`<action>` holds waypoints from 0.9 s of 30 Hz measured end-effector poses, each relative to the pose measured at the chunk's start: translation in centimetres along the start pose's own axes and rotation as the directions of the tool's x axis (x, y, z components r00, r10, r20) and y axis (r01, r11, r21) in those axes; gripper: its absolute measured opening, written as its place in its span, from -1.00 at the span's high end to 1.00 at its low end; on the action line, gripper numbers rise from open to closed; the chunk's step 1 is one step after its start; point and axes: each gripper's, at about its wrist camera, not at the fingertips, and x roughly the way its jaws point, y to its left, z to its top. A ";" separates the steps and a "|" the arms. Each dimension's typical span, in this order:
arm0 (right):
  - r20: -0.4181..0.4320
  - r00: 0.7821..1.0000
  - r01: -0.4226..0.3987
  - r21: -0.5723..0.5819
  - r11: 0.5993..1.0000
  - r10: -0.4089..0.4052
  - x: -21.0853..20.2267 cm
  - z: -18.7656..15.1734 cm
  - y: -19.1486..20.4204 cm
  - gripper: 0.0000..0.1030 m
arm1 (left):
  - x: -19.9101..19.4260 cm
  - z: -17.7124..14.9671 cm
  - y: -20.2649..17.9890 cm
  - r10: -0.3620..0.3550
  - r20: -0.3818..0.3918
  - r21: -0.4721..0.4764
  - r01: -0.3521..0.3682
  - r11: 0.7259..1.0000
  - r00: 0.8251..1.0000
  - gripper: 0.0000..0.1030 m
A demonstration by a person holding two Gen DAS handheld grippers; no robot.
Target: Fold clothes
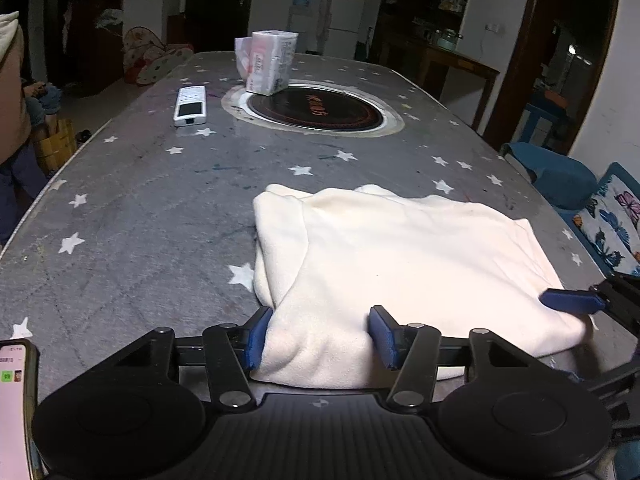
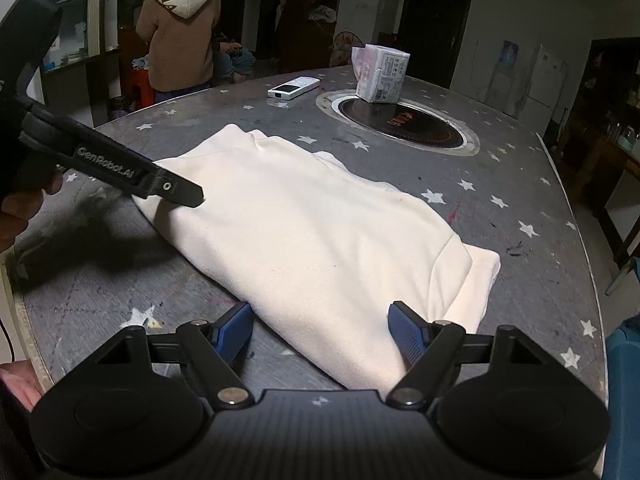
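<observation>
A cream garment [image 1: 400,264] lies folded into a rough rectangle on the grey star-patterned table [image 1: 140,208]; it also shows in the right wrist view [image 2: 304,224]. My left gripper [image 1: 318,336] is open, its blue pads on either side of the garment's near left corner. My right gripper [image 2: 320,332] is open, straddling the garment's near edge. One of the right gripper's blue pads [image 1: 572,301] shows at the garment's right edge in the left wrist view. The left gripper's body [image 2: 120,168] reaches over the garment's far left corner in the right wrist view.
A white remote [image 1: 191,105], a tissue pack [image 1: 269,62] and a round black hob [image 1: 316,110] are at the table's far end. A phone [image 1: 16,408] lies at the near left. A person in a brown hoodie [image 2: 180,28] stands beyond the table. Blue chairs [image 1: 560,176] stand to the right.
</observation>
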 end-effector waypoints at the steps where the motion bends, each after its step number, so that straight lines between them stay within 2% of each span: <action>1: -0.002 1.000 0.001 0.002 1.000 -0.001 0.0 -0.1 -0.2 -0.50 | 0.0 -0.1 -0.2 -0.006 -0.001 0.008 0.006 1.000 1.000 -0.10; 7: -0.003 1.000 0.007 0.025 1.000 -0.007 -0.5 -0.7 -1.0 -0.50 | 0.2 0.0 -0.6 -0.025 -0.007 0.019 0.025 1.000 1.000 -0.10; 15: 0.018 1.000 -0.005 0.039 0.999 0.004 -1.4 -0.2 -1.0 -0.50 | -0.4 0.5 0.1 0.000 0.014 0.019 0.000 1.000 1.000 -0.12; 19: 0.040 0.999 -0.030 0.114 0.993 0.025 -1.8 -0.1 -2.0 -0.50 | -0.1 0.7 0.4 0.005 0.005 0.012 -0.005 1.000 1.000 -0.16; 27: 0.043 0.999 -0.024 0.161 0.987 0.017 -1.6 -0.5 -2.4 -0.51 | 0.0 0.8 0.3 0.041 -0.007 0.016 -0.041 0.999 0.999 -0.35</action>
